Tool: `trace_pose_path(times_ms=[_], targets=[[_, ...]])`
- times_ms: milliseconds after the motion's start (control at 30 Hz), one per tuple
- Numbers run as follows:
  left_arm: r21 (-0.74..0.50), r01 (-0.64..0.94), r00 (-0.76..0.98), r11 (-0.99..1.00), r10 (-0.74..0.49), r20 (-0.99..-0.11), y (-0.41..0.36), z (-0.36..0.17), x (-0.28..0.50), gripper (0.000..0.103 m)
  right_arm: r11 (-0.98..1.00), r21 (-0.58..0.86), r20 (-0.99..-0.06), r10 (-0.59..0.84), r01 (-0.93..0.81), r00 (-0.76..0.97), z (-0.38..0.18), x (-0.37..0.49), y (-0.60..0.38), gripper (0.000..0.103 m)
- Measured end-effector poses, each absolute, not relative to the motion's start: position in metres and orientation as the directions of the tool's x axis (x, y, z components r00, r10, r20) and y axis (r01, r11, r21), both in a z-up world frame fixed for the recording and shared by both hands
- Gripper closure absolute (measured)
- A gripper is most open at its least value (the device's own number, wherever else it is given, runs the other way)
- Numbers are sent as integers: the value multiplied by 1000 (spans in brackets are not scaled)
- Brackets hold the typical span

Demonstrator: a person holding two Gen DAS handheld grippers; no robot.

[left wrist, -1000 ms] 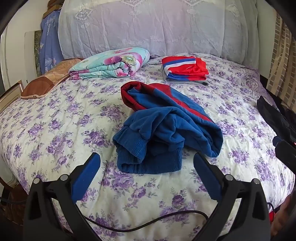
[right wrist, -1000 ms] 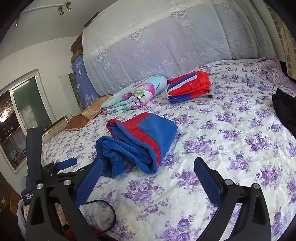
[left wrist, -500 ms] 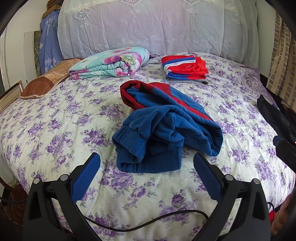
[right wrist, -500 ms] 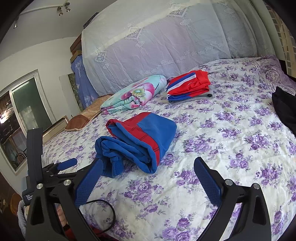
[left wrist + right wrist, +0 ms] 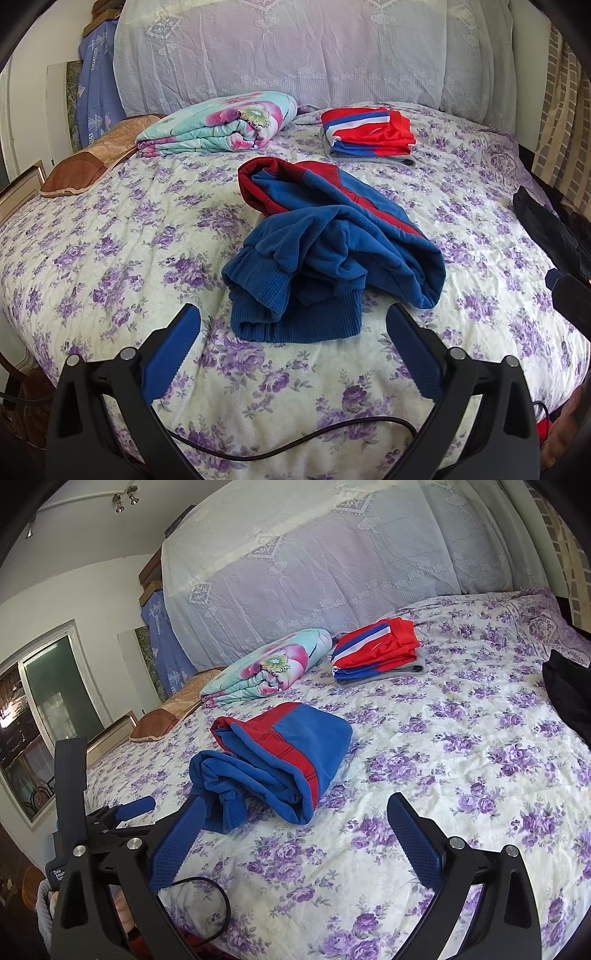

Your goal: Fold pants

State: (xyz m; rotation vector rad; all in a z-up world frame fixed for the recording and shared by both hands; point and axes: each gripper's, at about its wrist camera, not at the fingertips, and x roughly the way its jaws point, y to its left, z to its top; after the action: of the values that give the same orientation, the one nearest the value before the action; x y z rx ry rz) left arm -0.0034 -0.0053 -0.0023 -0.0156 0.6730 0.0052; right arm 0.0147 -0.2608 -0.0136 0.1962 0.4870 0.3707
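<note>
Blue fleece pants with red side stripes [image 5: 332, 243] lie bunched in a loose heap in the middle of the flowered bed, ribbed cuffs toward me. They also show in the right wrist view [image 5: 273, 760]. My left gripper [image 5: 293, 328] is open and empty, hovering just short of the cuffs. My right gripper [image 5: 295, 821] is open and empty, over the bedspread to the right of the heap. The left gripper's body shows at the left edge of the right wrist view [image 5: 92, 819].
A folded red, white and blue garment [image 5: 365, 131] and a folded floral quilt [image 5: 218, 125] lie at the back of the bed [image 5: 110, 236]. A brown pillow [image 5: 92, 166] is back left. A dark garment [image 5: 569, 694] lies at the right edge. A cable [image 5: 295, 439] trails near the front.
Both grippers have edged slightly forward toward the pants; the pants lie as before. Both grippers stay open.
</note>
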Motion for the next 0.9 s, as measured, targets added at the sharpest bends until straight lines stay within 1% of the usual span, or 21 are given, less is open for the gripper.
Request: trace_pose_path(times_ms=[400, 533, 900], targets=[[-11, -10, 778, 1000, 1, -628, -7, -7, -6, 5, 914, 273, -420, 393, -299, 818, -13, 16, -261, 4], [-11, -9, 776, 1000, 0, -631, -10, -21, -8, 5, 915, 273, -422, 393, -298, 817, -16, 15, -261, 4], [-10, -9, 772, 1000, 0, -636, -9, -20, -6, 5, 914, 275, -423, 394, -298, 816, -16, 16, -262, 4]])
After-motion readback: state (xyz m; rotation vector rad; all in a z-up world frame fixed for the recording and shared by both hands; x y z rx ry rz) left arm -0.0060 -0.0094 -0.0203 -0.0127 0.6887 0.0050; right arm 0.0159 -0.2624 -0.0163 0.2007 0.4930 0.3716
